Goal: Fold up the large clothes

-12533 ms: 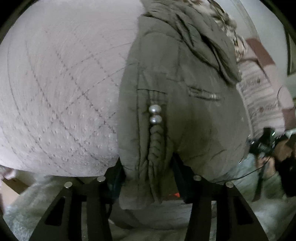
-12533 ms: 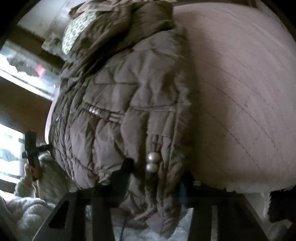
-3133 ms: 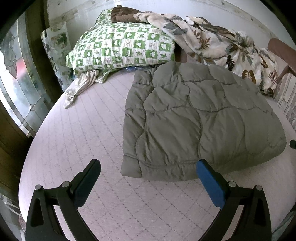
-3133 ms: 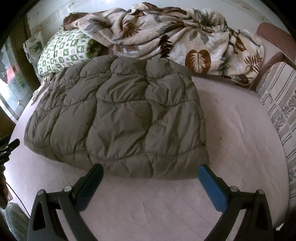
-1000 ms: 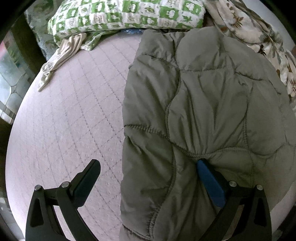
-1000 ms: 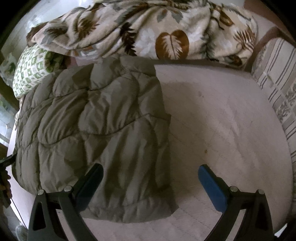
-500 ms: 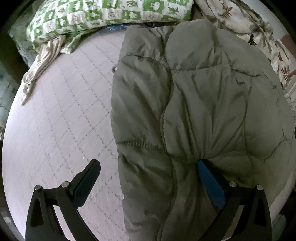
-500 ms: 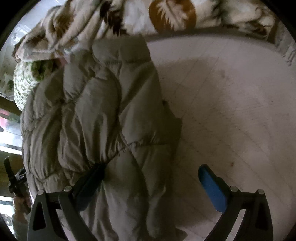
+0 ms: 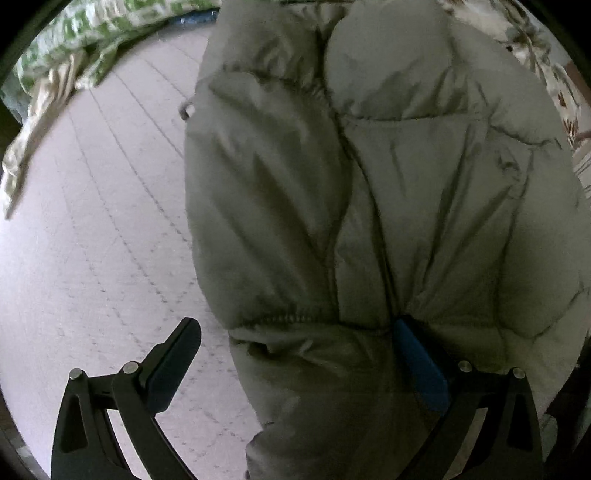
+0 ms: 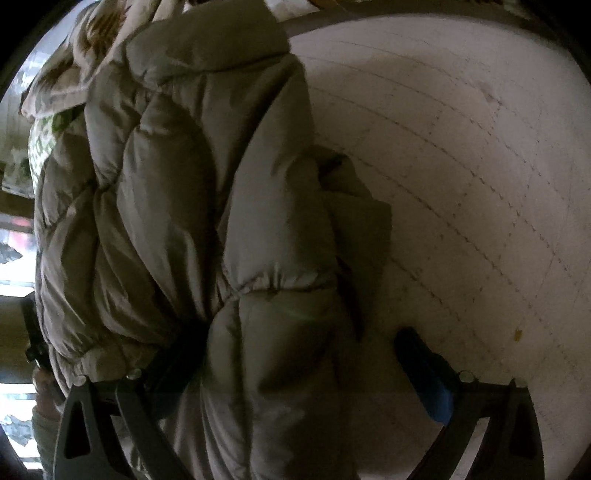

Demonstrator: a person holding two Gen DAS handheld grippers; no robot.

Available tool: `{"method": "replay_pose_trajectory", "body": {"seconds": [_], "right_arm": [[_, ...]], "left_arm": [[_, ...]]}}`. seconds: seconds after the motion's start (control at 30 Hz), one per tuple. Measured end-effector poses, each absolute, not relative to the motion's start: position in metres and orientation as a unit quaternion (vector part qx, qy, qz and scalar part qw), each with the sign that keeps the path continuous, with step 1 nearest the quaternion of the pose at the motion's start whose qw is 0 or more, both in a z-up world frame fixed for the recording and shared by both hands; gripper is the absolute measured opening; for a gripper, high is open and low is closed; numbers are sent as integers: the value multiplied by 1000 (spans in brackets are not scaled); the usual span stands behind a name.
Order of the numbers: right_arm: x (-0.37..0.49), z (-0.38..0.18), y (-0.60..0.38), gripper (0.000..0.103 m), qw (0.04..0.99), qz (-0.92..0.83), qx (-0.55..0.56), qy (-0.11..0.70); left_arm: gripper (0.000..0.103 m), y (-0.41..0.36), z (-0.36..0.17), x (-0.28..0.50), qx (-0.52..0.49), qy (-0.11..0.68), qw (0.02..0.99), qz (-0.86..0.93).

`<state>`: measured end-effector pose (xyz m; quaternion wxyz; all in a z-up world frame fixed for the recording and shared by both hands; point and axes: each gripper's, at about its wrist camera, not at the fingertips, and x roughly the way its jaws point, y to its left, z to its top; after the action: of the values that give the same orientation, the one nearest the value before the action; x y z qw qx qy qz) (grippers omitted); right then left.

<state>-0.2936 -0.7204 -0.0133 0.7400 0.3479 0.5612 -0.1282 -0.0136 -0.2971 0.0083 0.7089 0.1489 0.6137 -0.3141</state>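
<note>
A folded olive-green puffer jacket [image 9: 388, 192] lies on the pale quilted mattress [image 9: 92, 240]. My left gripper [image 9: 295, 350] is open, its jaws wide around the jacket's near left corner; the blue right finger [image 9: 421, 365] presses into the fabric and the black left finger [image 9: 173, 362] is over bare mattress. In the right wrist view the jacket [image 10: 184, 206] fills the left half. My right gripper [image 10: 295, 362] is open around its near right corner; the black left finger [image 10: 173, 365] is sunk in the folds and the blue right finger [image 10: 424, 373] is beside the edge.
A green checked pillow [image 9: 92, 26] and a pale cloth strip [image 9: 33, 122] lie at the far left. A leaf-print blanket [image 10: 85, 48] is bunched behind the jacket. Bare quilted mattress [image 10: 461, 166] stretches to the right.
Both grippers have moved forward and down onto the jacket's near edge. The jacket now fills much more of each view. The jaws stay wide open.
</note>
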Motion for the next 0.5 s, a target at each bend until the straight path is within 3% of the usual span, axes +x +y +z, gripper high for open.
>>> {"method": "replay_pose_trajectory", "body": {"seconds": [0.03, 0.1, 0.17, 0.3, 0.5], "right_arm": [[-293, -13, -719, 95, 742, -126, 351, 557], [-292, -8, -715, 64, 753, -96, 371, 535], [-293, -5, -710, 59, 759, -99, 365, 530], [-294, 0, -698, 47, 770, -101, 362, 515], [-307, 20, -663, 31, 792, -128, 350, 484]], "left_arm": [[103, -298, 5, -12, 141, 617, 707, -317], [103, -301, 4, -12, 138, 610, 711, -321], [100, -303, 3, -14, 137, 602, 717, -324], [68, -311, 12, -25, 136, 582, 720, -353], [40, -310, 31, -40, 133, 552, 739, -363]]}}
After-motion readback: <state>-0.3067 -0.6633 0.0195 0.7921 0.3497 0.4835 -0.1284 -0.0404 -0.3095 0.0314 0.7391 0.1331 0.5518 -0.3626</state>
